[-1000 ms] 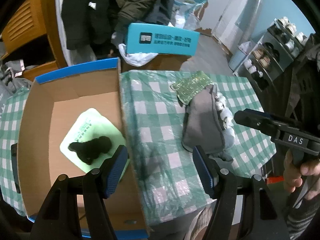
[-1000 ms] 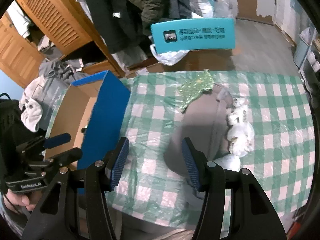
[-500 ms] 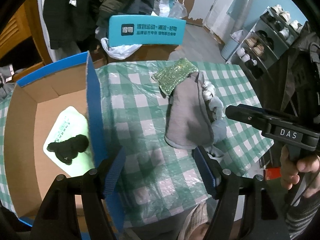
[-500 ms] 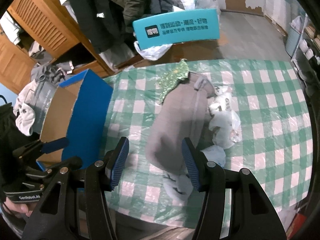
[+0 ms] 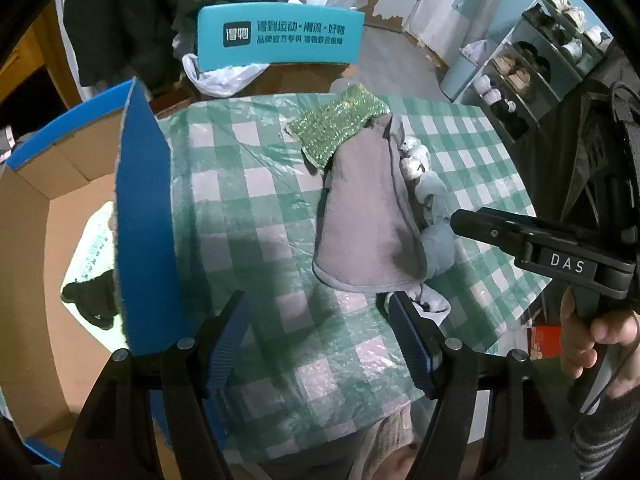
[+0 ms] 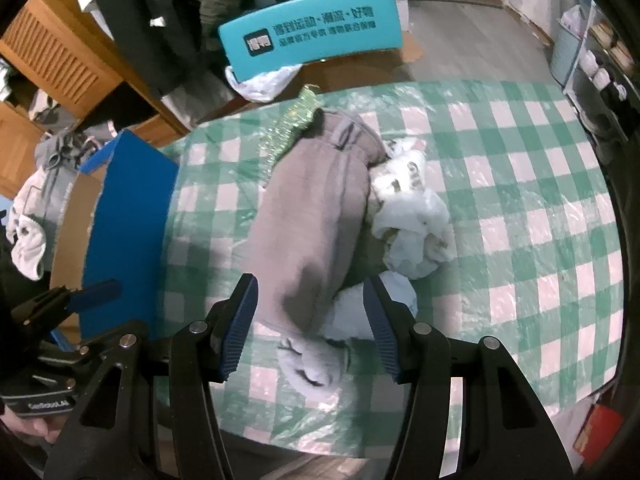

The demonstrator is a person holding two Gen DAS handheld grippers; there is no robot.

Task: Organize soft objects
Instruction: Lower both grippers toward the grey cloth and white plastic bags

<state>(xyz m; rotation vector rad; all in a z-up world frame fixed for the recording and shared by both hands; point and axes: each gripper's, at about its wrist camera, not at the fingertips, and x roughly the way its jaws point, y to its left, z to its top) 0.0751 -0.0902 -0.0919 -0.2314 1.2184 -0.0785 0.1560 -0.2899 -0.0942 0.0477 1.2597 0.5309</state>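
Blue-walled cardboard box (image 5: 140, 216) stands left of grey cloth (image 5: 366, 216).

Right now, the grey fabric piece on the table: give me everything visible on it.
The grey fabric piece looks like soft fleece, long and tapered, with a stitched rounded hem at its near end and a folded seam at the far end. It lies flat on the green checked tablecloth. Its far end overlaps the glittery green cloth, and it partly covers the pale soft items beside it. The right tongs hover open over its near end, not gripping.
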